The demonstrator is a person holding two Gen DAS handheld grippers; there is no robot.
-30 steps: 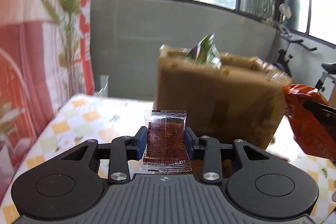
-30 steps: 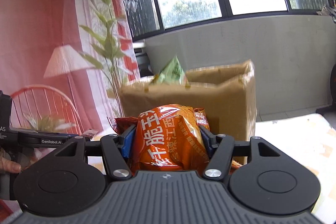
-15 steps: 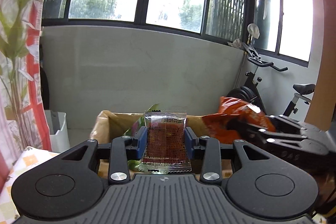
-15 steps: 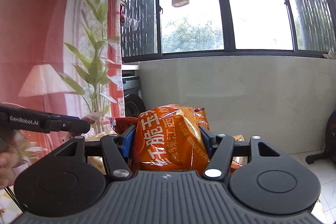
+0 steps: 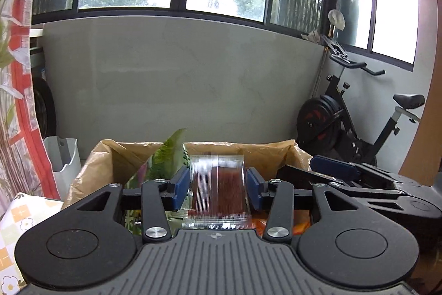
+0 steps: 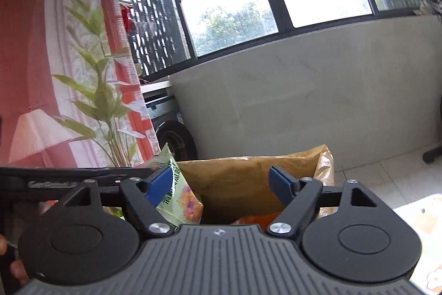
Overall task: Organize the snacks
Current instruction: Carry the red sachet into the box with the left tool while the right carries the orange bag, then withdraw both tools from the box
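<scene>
My left gripper point(image 5: 217, 190) hangs over an open cardboard box point(image 5: 110, 156). Its jaws stand slightly apart, and a small clear packet of red-brown snack point(image 5: 217, 191) is blurred between them, slipping down. My right gripper point(image 6: 221, 188) is open and empty above the same box point(image 6: 248, 176). The orange snack bag point(image 6: 257, 219) lies inside the box below it. A green snack bag point(image 6: 179, 198) stands in the box on the left, also seen in the left wrist view point(image 5: 165, 156). The right gripper shows in the left wrist view point(image 5: 345, 176).
A checkered tablecloth point(image 5: 19, 214) shows at the lower left and in the right wrist view point(image 6: 422, 214). A white bin point(image 5: 65, 159) stands beside the box. An exercise bike point(image 5: 353, 123) stands at the right. A red curtain point(image 6: 27, 73) hangs at the left.
Both grippers rose over the box. The right gripper opened and dropped the orange bag into the box. The left gripper's jaws parted and the small packet is sliding down.
</scene>
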